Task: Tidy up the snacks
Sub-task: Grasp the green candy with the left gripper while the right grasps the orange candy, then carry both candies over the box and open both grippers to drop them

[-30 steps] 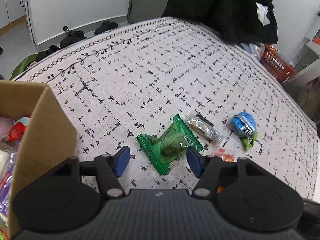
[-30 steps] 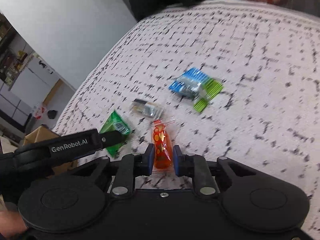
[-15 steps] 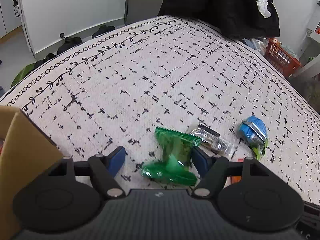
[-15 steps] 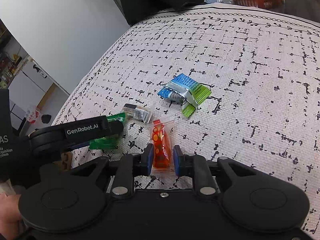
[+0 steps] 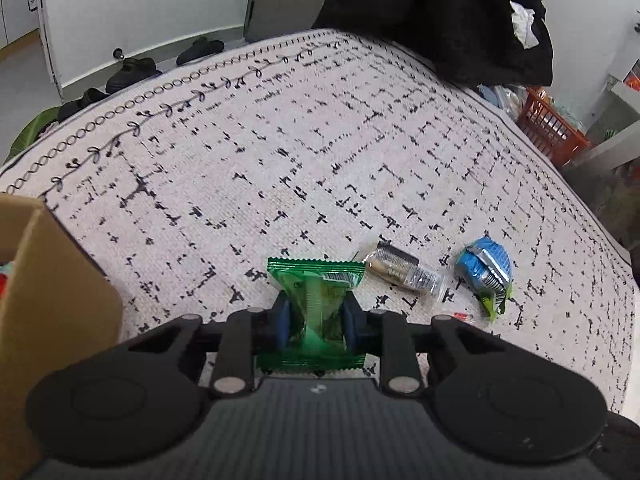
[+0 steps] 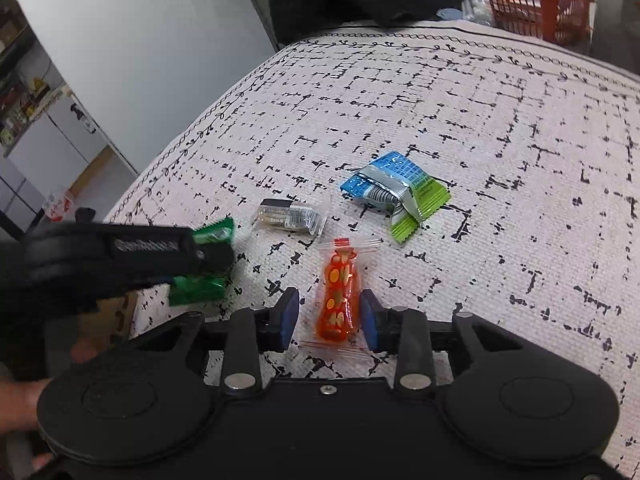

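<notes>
My left gripper (image 5: 316, 320) is shut on a green snack packet (image 5: 316, 280), pinching its middle just above the patterned cloth. The same packet (image 6: 212, 234) shows in the right wrist view behind the left gripper (image 6: 208, 256). My right gripper (image 6: 330, 316) is open, its pads either side of an orange-red candy bag (image 6: 340, 300) lying on the cloth. A clear-wrapped brown snack (image 5: 404, 274) (image 6: 290, 216) and a blue-and-green packet (image 5: 488, 272) (image 6: 394, 192) lie on the cloth beyond.
A cardboard box (image 5: 52, 312) holding snacks stands at the left, close to the left gripper. An orange basket (image 6: 536, 4) sits past the far edge of the cloth. Dark clothing (image 5: 440, 16) hangs at the back. Shoes (image 5: 132, 70) lie on the floor.
My left gripper has closed on the green packet. My right gripper has opened, releasing the orange-red candy bag onto the cloth.
</notes>
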`<act>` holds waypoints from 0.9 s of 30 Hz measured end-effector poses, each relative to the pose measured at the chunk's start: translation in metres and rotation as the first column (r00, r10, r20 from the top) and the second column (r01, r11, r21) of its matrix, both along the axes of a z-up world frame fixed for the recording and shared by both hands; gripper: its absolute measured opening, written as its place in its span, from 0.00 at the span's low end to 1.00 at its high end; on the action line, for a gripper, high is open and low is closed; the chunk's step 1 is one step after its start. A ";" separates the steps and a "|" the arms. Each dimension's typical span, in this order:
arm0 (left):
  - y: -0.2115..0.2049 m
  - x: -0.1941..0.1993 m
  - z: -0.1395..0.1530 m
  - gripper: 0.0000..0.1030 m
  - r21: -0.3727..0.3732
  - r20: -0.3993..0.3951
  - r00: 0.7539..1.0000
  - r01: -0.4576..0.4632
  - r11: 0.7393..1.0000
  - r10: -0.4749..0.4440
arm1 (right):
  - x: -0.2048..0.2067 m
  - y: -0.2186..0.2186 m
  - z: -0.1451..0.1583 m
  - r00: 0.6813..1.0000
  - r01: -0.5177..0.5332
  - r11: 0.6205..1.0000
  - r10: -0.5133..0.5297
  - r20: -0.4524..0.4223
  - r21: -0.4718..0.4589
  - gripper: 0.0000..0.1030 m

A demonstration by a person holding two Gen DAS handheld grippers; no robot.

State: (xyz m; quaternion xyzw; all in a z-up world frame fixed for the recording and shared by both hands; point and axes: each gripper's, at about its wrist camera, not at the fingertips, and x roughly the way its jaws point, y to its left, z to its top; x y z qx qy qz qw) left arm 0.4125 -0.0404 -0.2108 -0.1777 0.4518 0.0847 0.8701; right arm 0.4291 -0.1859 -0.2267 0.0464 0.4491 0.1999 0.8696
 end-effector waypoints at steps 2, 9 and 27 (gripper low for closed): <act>0.001 -0.005 0.007 0.24 -0.001 0.010 1.000 -0.005 1.000 0.005 | -0.001 0.000 0.001 1.000 0.007 1.000 -0.007 0.005 -0.016 0.22; 0.003 -0.024 0.030 0.24 0.002 0.029 0.999 -0.015 1.000 0.015 | -0.005 -0.008 0.009 0.999 0.047 0.999 -0.047 -0.007 0.021 0.19; 0.037 -0.089 0.101 0.25 0.014 0.127 0.989 -0.075 0.997 0.073 | -0.057 0.022 0.070 0.993 -0.033 0.993 0.020 0.117 0.109 0.18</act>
